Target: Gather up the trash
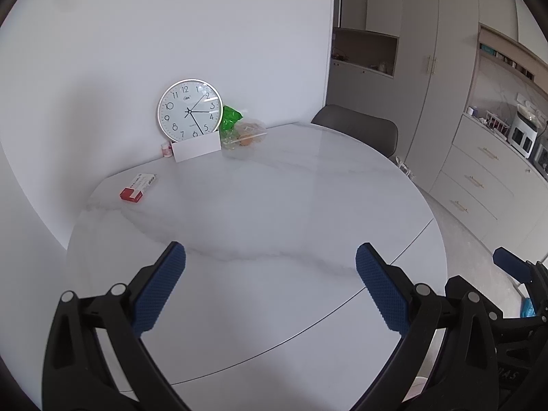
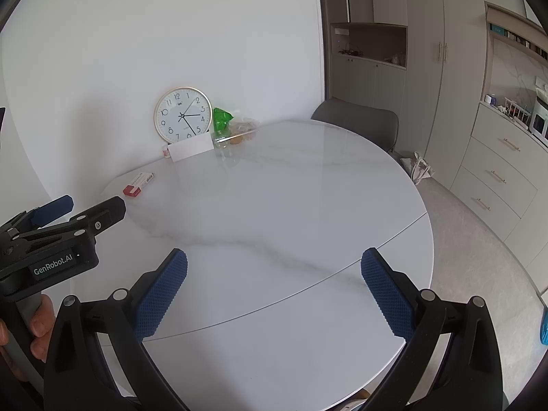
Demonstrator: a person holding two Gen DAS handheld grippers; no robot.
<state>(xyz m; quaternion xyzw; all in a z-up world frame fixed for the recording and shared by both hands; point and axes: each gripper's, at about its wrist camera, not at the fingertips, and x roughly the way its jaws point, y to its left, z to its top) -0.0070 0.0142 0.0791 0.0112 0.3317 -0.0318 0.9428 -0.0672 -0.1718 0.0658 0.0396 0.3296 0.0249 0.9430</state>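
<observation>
Up close, both grippers hover over the near part of a round white marble table, each with its blue-padded jaws spread wide and nothing between them: the left gripper and the right gripper. From the right wrist view the left gripper's black body shows at the left edge, printed "GenRobot.AI", with a hand wrapped round its handle.

The trash sits at the table's far side, well apart from both grippers. A red-and-white box lies flat near the left rim; its print is too small to read. Against the wall leans a clock with numerals 1 to 12 and a small logo under the 12 that cannot be read. A blank white card stands propped in front of the clock, and a small pink-and-white item is just left of it. Right of the clock are a crumpled green wrapper and a clear plastic bag holding something orange-brown.

A grey chair stands beyond the table.
</observation>
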